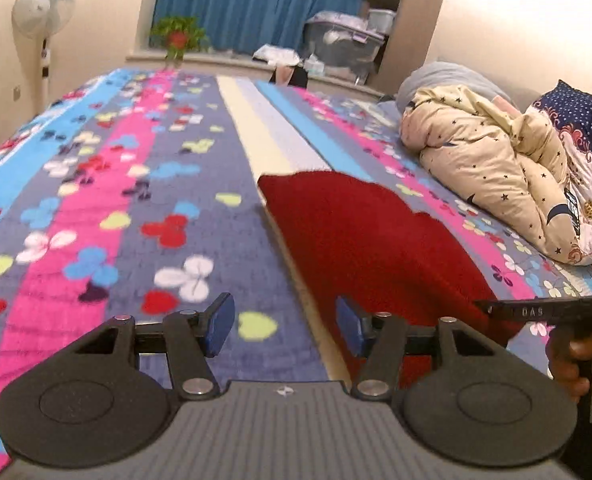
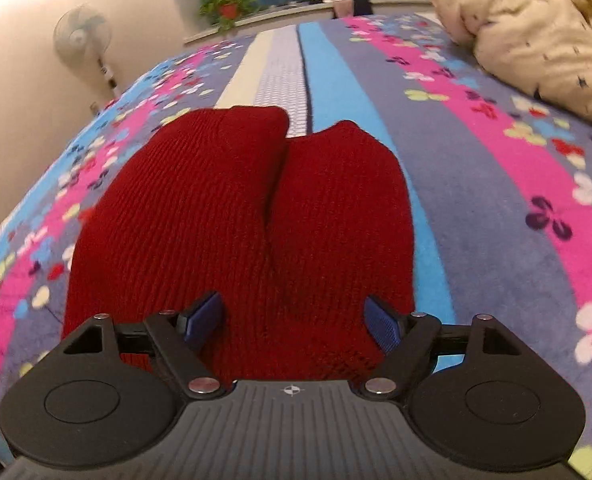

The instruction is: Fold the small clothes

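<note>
Two grippers, left (image 1: 284,328) and right (image 2: 294,322), gape empty above the flowered bedspread (image 1: 136,200); the red knit garment (image 2: 240,220) lies doubled near the right one, seemingly released for squaring up.

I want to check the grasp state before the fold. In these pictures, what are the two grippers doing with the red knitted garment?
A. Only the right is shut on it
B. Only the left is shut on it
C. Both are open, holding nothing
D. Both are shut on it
C: the left gripper and the right gripper both show spread blue pads, and the red knitted garment lies flat on the bedspread.
</note>
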